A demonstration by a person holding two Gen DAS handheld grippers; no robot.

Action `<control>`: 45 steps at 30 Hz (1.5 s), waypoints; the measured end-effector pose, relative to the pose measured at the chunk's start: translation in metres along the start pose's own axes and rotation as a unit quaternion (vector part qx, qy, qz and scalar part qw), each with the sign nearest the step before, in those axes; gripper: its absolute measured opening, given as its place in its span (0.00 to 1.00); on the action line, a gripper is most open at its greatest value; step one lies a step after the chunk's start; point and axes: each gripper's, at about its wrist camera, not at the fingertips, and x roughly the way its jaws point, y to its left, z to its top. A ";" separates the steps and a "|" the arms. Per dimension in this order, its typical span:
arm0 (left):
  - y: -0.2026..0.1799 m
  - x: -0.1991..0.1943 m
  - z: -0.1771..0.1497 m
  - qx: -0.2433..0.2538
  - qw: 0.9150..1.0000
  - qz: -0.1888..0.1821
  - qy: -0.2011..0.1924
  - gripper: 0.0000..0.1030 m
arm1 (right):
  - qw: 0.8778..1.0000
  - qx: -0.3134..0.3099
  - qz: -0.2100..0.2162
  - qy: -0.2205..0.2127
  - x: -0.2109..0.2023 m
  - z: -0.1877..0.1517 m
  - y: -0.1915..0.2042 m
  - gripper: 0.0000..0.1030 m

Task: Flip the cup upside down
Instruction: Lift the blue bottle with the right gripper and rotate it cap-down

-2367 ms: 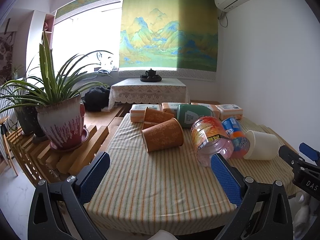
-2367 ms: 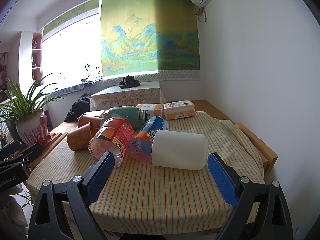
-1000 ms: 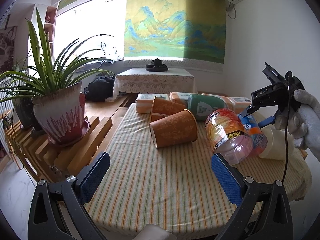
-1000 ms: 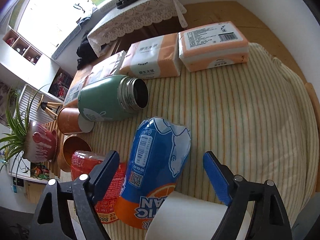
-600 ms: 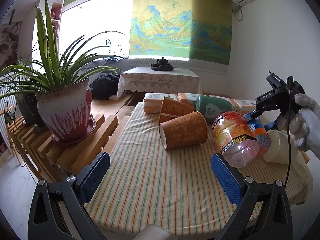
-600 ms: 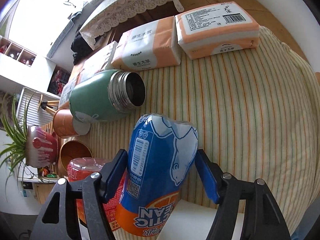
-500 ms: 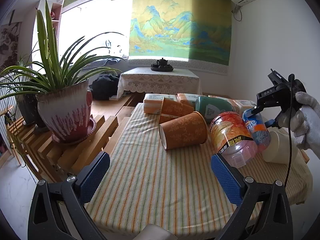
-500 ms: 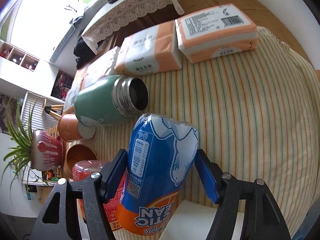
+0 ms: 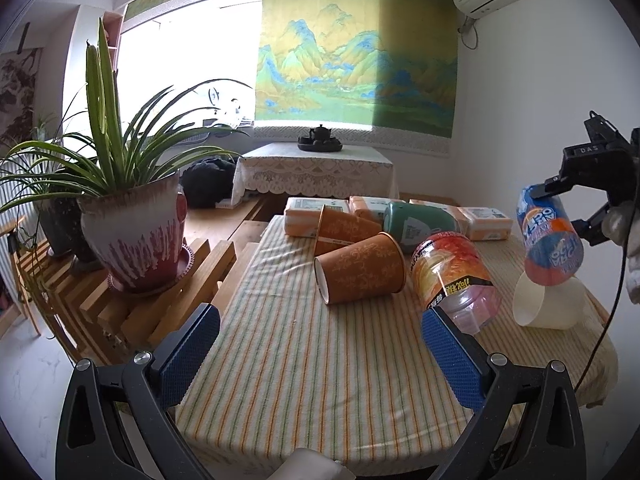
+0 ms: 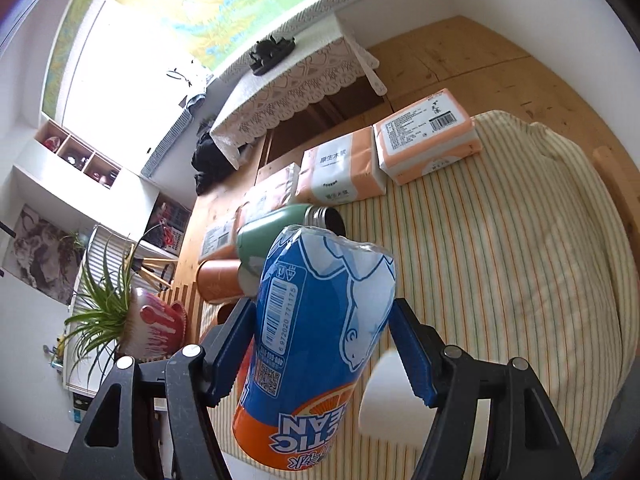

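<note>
My right gripper is shut on a blue and orange cut-bottle cup and holds it tilted above the striped table. In the left wrist view the same cup hangs in the right gripper over a white cup that lies on its side. My left gripper is open and empty above the table's near edge. An orange paper cup and a red-labelled clear cup lie on their sides in front of it.
A second orange cup, a green flask and tissue packs lie at the table's far side. A potted plant stands on a wooden rack at the left. The wall is close on the right.
My right gripper closed on the blue and orange cup and lifted it off the table, tilting it. The white cup is now uncovered. The left gripper stayed open and almost still.
</note>
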 end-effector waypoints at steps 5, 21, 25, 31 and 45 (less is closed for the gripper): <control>-0.005 -0.010 0.000 0.012 1.000 -0.014 -0.007 0.99 | 1.000 0.025 0.016 0.001 -0.008 -0.068 -0.006 0.63; -0.018 -0.025 -0.012 0.045 0.998 -0.042 -0.006 0.99 | 0.982 0.177 0.037 -0.061 0.020 -0.162 -0.048 0.63; -0.019 -0.024 -0.013 0.047 0.998 -0.042 -0.004 0.99 | 0.980 0.180 0.028 -0.083 0.024 -0.160 -0.043 0.63; -0.021 -0.022 -0.013 0.051 0.998 -0.048 0.002 0.99 | 0.983 0.162 0.021 -0.083 0.031 -0.160 -0.040 0.70; -0.081 -0.003 0.014 0.157 0.972 -0.159 0.071 0.99 | 0.990 0.078 -0.026 -0.111 -0.009 -0.177 -0.053 0.77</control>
